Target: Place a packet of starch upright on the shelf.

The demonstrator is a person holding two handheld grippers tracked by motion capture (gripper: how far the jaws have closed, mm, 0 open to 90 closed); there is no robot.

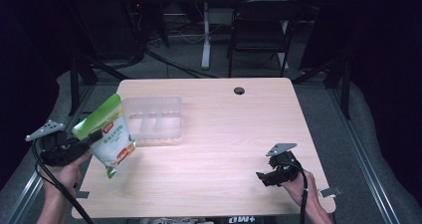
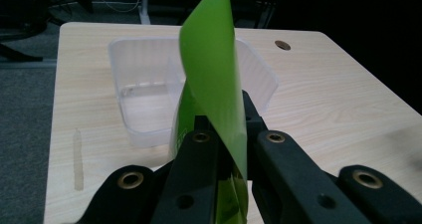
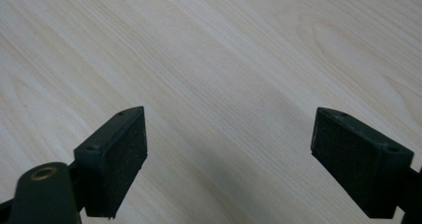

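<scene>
Pouch [image 1: 110, 137], green-topped with white front, hangs tilted, sealed.

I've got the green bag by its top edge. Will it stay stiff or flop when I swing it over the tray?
Probably floppy: the bag hangs tilted from the left tool, its green top curling over. It looks light, so it may swing. The glossy film could slip, though the jaws are shut tight on it. The tray looks thin and easily nudged.
</scene>
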